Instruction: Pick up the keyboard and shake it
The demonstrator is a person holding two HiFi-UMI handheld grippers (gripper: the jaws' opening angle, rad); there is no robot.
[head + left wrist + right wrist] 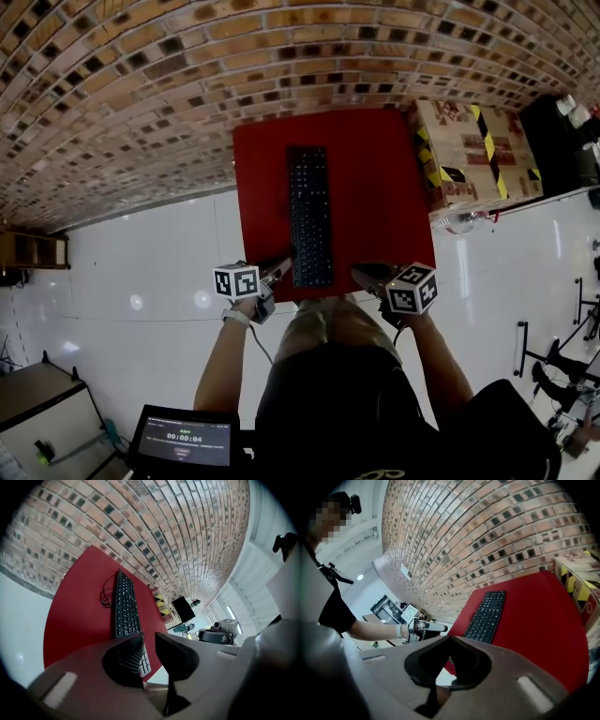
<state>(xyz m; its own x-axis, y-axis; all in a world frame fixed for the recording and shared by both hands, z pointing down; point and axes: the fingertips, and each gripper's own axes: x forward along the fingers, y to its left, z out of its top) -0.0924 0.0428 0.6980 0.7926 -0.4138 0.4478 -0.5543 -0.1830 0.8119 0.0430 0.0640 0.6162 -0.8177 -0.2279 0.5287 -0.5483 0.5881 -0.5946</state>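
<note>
A black keyboard (310,216) lies lengthwise down the middle of a red table (384,169). My left gripper (283,266) hovers at the keyboard's near left corner. In the left gripper view its jaws (149,641) stand a narrow gap apart with nothing between them, and the keyboard (125,606) stretches away beyond. My right gripper (360,274) sits at the table's near edge, right of the keyboard and apart from it. In its own view the tips (449,638) meet, shut on nothing, and the keyboard (486,616) lies ahead.
A cardboard box (473,150) with yellow-black tape stands against the table's right side. The keyboard's cable (107,595) is coiled at its far left. A brick wall (281,47) runs behind the table. A tablet (183,436) is mounted at my lower left.
</note>
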